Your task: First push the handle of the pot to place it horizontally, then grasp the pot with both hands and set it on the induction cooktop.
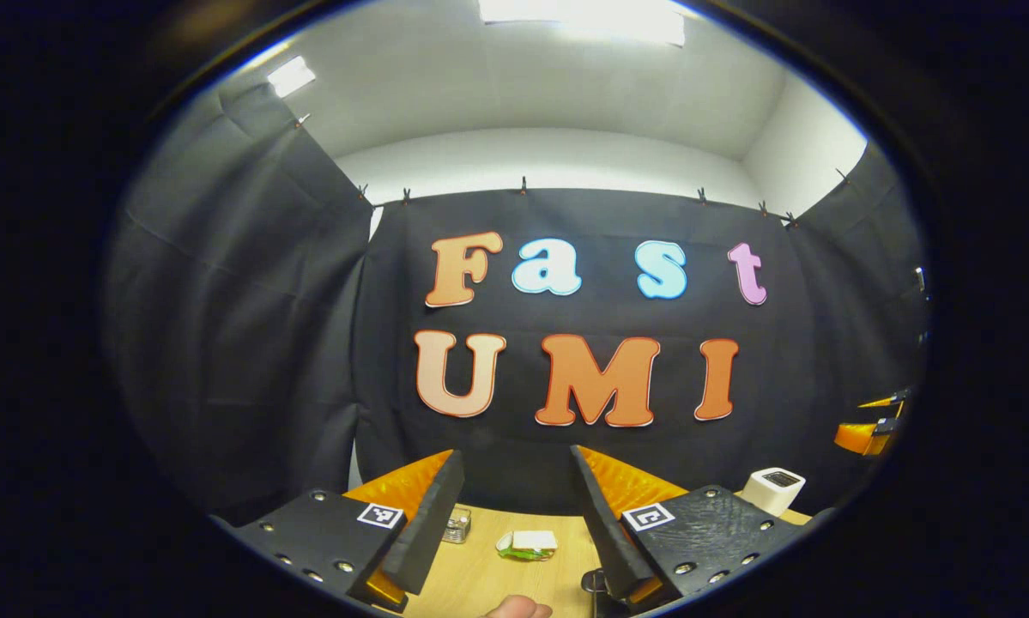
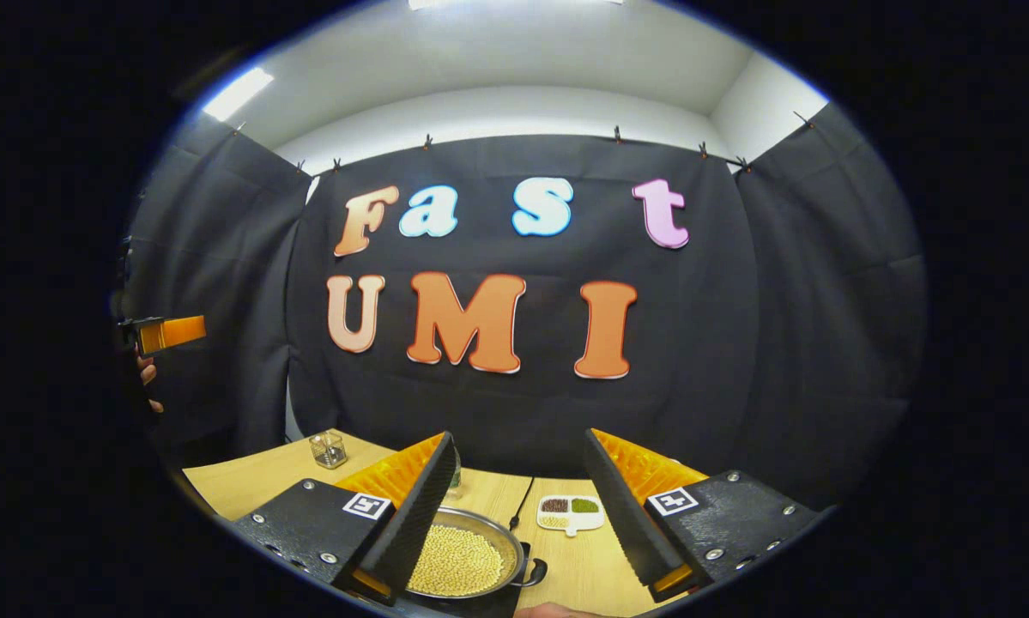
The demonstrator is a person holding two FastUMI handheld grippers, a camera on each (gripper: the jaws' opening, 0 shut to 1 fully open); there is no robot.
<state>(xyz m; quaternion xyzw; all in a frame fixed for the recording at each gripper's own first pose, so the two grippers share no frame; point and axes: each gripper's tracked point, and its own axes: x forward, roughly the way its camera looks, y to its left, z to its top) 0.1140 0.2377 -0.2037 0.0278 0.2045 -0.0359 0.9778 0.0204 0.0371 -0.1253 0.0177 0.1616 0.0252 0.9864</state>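
Wooden tabletop (image 2: 248,481) in black-cloth booth | pot (image 2: 467,558) of yellow grains low between right gripper (image 2: 518,498) fingers, untouched | left gripper (image 1: 518,506) raised | both grippers spread apart, empty

A small glass jar (image 2: 329,449) is seen at nine o'clock on the wooden table (image 2: 248,481), a divided white dish (image 2: 571,511) at five, a white box (image 1: 772,490) set apart

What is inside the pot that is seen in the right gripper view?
The pot holds many small pale yellow grains, like beans, covering its bottom. The right gripper's finger hides the pot's left part, so the contents there cannot be seen.
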